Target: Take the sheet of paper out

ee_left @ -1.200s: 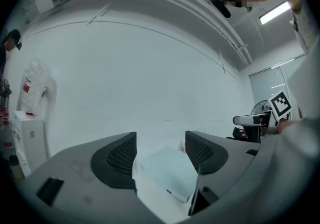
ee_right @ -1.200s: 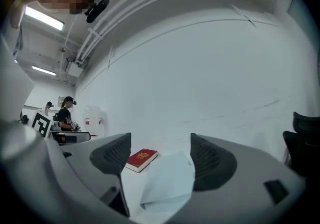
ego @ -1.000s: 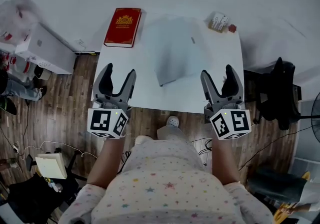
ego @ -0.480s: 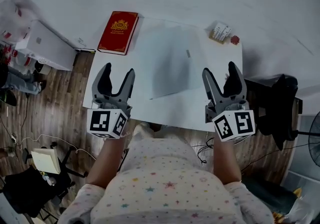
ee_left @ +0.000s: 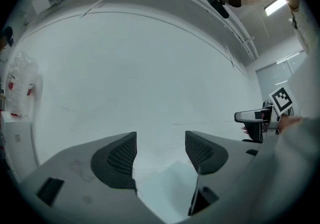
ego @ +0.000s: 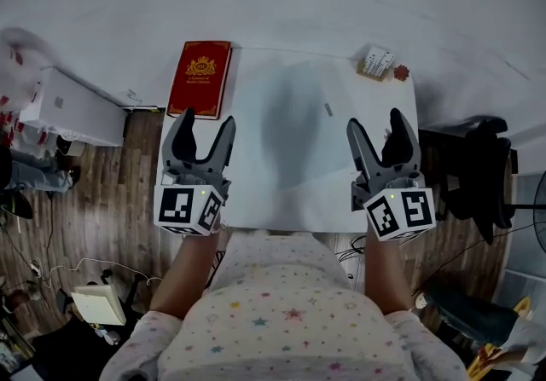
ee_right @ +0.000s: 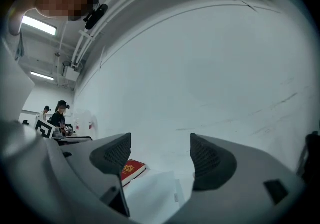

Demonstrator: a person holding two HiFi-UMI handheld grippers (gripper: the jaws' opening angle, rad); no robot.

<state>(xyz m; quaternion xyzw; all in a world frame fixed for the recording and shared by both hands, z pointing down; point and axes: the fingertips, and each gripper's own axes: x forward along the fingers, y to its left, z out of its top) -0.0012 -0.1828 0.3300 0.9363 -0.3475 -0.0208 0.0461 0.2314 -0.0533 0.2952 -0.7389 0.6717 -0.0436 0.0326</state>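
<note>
A pale translucent folder [ego: 303, 119] lies flat in the middle of the white table [ego: 256, 209]; any sheet inside cannot be made out. It also shows as a pale folder [ee_right: 155, 198] low in the right gripper view. My left gripper [ego: 200, 126] hovers open over the table's left front part, with nothing between its jaws. My right gripper [ego: 382, 126] hovers open over the right front part, also with nothing in it. Both are held above the table and apart from the folder. In their own views the left gripper [ee_left: 160, 155] and the right gripper [ee_right: 160, 155] point at a white wall.
A red book [ego: 200, 77] lies at the table's back left, also seen as a red book [ee_right: 131, 170] in the right gripper view. A small box [ego: 375, 61] sits at the back right corner. A dark chair [ego: 473, 175] stands right of the table, white boxes [ego: 72, 106] left.
The head view has shifted so the table sits lower and squarer in frame. Both grippers stay open at about the same spots.
</note>
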